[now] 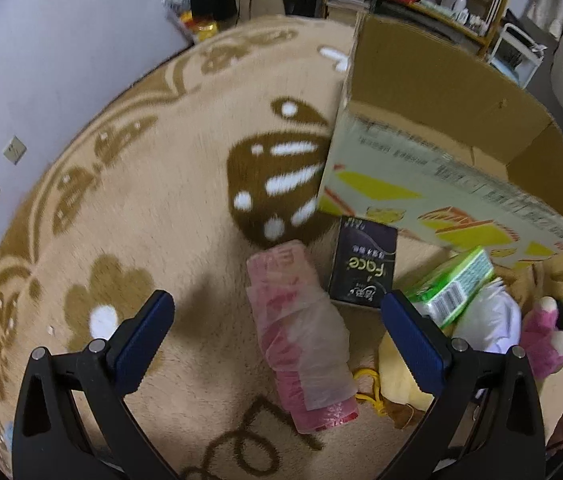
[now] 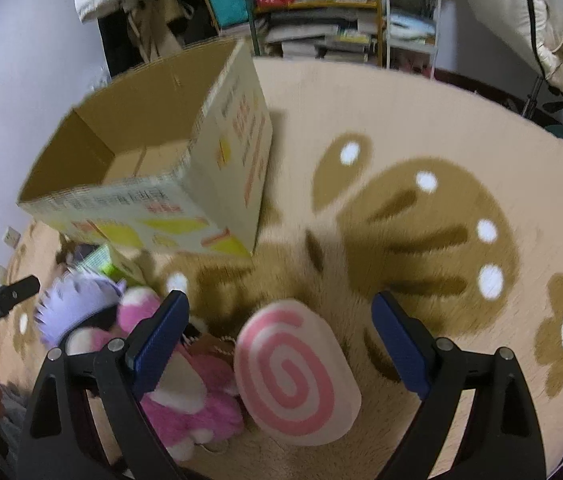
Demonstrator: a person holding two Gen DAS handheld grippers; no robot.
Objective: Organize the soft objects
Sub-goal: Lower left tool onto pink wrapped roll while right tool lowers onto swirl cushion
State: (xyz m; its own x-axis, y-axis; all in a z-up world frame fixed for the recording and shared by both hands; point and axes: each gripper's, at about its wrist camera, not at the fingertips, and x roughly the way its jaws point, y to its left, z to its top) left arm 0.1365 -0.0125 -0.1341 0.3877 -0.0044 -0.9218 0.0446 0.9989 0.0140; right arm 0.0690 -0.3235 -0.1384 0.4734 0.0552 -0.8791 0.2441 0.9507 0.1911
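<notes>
My left gripper (image 1: 277, 304) is open above a pink tissue pack in clear wrap (image 1: 301, 340) lying on the rug between its fingers. Beside it lie a dark "Face" tissue pack (image 1: 363, 260), a green tissue pack (image 1: 455, 284), a white soft item (image 1: 489, 320), a yellow soft item (image 1: 395, 376) and a pink plush (image 1: 543, 340). My right gripper (image 2: 279, 304) is open over a white cushion with a pink swirl (image 2: 295, 368). The pink plush (image 2: 185, 396) and a purple spiky toy (image 2: 77, 304) lie at its left. An open cardboard box (image 2: 153, 160) stands behind; it also shows in the left wrist view (image 1: 441, 152).
A beige rug with brown butterfly and flower patterns (image 1: 141, 220) covers the floor. Shelves with books and clutter (image 2: 321, 20) stand at the back. A white wall with sockets (image 1: 13, 148) is at the left. The other gripper's tip (image 2: 5, 300) shows at the left edge.
</notes>
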